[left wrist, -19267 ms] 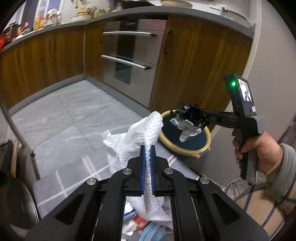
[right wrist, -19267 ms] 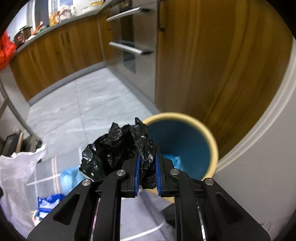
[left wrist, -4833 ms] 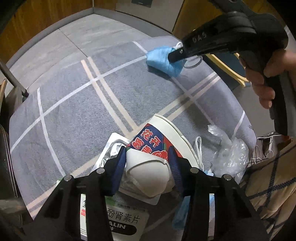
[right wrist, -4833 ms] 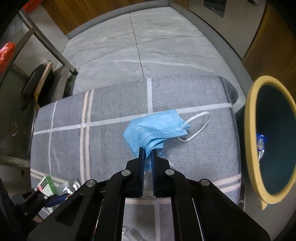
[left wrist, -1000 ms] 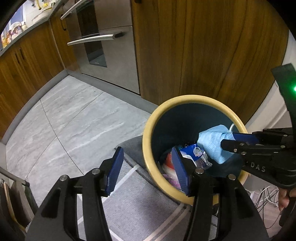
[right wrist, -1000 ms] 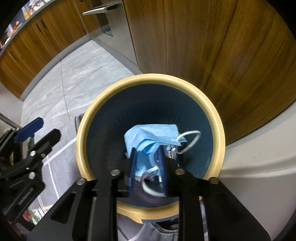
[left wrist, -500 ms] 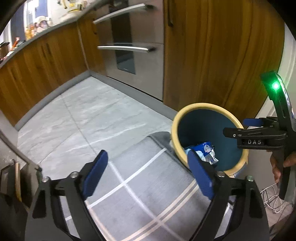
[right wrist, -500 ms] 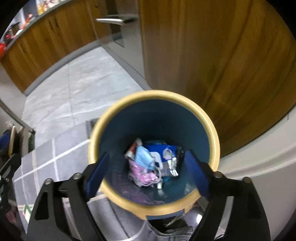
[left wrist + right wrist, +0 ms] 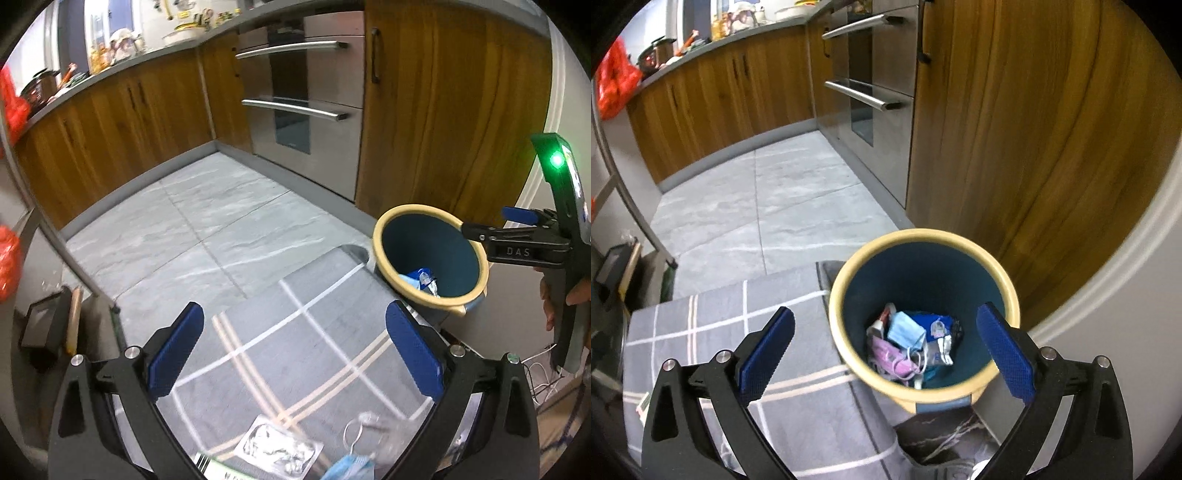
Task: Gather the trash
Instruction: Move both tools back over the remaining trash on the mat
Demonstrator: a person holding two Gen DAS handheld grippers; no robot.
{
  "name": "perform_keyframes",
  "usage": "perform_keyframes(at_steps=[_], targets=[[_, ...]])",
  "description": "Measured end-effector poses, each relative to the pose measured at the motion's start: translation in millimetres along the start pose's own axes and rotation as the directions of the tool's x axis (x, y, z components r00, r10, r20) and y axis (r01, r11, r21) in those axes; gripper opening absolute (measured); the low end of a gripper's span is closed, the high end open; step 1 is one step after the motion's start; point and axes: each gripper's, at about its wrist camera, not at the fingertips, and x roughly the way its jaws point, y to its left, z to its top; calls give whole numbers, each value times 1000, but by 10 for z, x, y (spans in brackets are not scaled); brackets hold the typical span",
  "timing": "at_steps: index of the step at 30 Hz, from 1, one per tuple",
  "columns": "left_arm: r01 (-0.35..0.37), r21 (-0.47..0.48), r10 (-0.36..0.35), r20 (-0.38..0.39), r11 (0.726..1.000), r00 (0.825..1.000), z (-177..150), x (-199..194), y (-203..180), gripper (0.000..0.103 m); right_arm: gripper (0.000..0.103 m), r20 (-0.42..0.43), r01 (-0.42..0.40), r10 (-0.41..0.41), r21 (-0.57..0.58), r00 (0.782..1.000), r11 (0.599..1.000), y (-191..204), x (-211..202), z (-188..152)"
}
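Both grippers spread wide and empty, bin holding trash by the mat's far corner.

The right gripper (image 9: 885, 343) hangs above the yellow-rimmed bin (image 9: 849, 280), fingers far apart with nothing between them; a blue face mask (image 9: 905, 330), a pink mask (image 9: 892, 360) and crumpled wrappers lie at the bin's bottom. The left gripper (image 9: 294, 347) hovers over the grey checked mat (image 9: 280, 347), likewise wide and holding nothing. At the mat's near edge lie a silver foil packet (image 9: 280, 448), another blue mask (image 9: 351, 467) and a clear plastic scrap (image 9: 384, 432). The bin stands on the floor just beside the mat's far right corner, near the wooden cabinet (image 9: 1015, 129).
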Motion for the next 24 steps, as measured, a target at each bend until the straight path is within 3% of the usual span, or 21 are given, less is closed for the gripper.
perform_keyframes(at_steps=[6, 14, 24], targets=[[-18, -55, 18, -1, 998, 1000, -317, -299, 162, 97, 98, 17, -47, 48, -22, 999, 999, 259, -253, -158], [-53, -77, 48, -64, 996, 997, -850, -455, 275, 97, 98, -11, -102, 101, -75, 995, 992, 582, -417, -408], [-108, -157, 91, -112, 982, 989, -1275, -473, 471, 97, 98, -136, -130, 130, 11, 982, 991, 785, -466, -912]])
